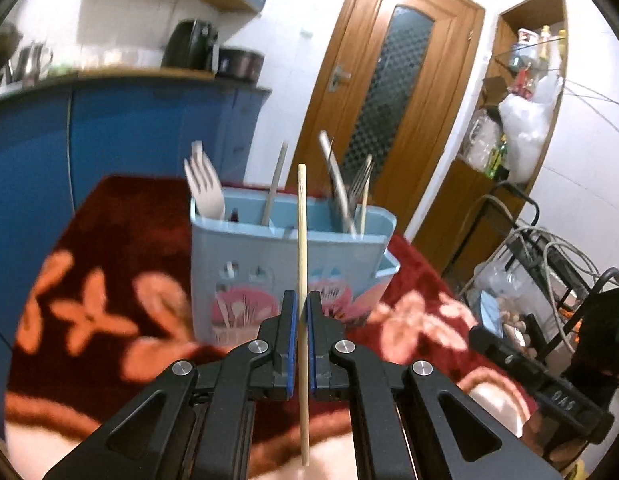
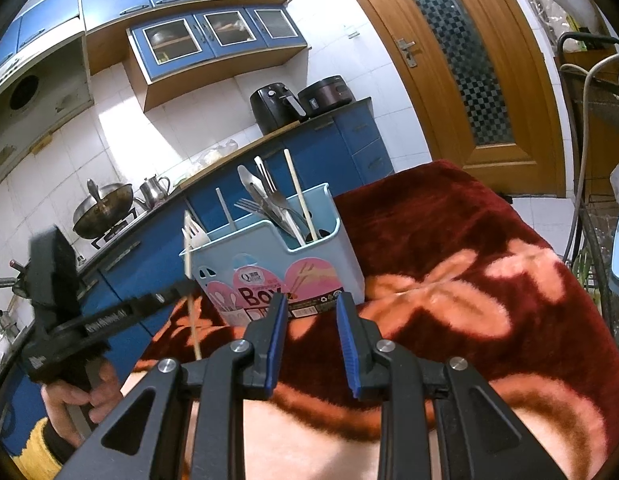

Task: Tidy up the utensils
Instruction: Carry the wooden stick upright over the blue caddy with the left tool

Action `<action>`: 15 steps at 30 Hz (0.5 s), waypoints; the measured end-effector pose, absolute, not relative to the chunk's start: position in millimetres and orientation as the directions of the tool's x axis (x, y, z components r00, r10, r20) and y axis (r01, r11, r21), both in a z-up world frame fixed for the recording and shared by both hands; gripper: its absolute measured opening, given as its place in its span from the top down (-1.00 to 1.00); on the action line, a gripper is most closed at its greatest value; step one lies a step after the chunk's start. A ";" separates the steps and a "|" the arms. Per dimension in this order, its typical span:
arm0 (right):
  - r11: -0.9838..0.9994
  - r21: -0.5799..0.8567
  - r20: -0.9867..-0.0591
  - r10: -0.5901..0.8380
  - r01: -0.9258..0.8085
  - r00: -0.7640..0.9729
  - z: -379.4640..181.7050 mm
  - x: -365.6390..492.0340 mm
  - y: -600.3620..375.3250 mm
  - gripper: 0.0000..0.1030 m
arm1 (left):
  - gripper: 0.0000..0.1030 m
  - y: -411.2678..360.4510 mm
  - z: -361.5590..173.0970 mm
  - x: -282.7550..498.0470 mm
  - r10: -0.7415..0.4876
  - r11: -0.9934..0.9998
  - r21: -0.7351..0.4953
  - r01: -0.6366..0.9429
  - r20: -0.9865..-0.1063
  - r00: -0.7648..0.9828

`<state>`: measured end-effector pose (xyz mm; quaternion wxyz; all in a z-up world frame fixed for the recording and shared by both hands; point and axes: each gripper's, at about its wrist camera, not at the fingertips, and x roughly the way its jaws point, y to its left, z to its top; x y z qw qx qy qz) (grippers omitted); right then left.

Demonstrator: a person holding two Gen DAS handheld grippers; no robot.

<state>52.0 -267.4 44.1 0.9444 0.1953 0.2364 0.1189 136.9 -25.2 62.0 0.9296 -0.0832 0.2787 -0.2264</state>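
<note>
The left gripper (image 1: pixel 302 304) is clamped on a single wooden chopstick (image 1: pixel 302 240), which stands nearly upright between its blue pads, with a long length above the fingers and a shorter length hanging below. Straight ahead of it, on the red flowered blanket (image 1: pixel 109 240) that covers the surface, sits the light blue utensil holder (image 1: pixel 269 256). The chopstick's top end reaches above the holder's rim, but its lower end hangs well below that rim, on the near side of the front wall.

So the coming move likely turns on height: the chopstick's long axis already matches the upright slots, yet it must go up and forward before it can drop in. The holder already carries a white plastic fork (image 1: pixel 203 188), another chopstick (image 1: pixel 275 184) and metal cutlery (image 1: pixel 341 184) in its compartments.

The right gripper (image 2: pixel 311 300) is spread wide and holds nothing, facing the holder's front from close by. The left is the one placed to act.
</note>
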 end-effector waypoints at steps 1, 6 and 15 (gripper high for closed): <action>0.895 0.426 -0.400 0.318 -0.132 0.860 44.1 52.4 -267.4 0.45 | 0.92 -24.4 68.9 134.6 -0.466 0.884 -0.276 0.377 -0.460 0.756; 0.895 0.426 -0.406 0.317 -0.129 0.857 43.6 54.3 -267.2 0.45 | 0.92 -22.9 98.0 133.6 -0.429 0.902 -0.218 0.372 -0.369 0.825; 0.910 0.393 -0.442 0.316 -0.135 0.839 44.7 64.2 -259.0 0.43 | 0.92 -13.8 134.4 152.6 -0.374 0.921 -0.213 0.327 -0.235 0.897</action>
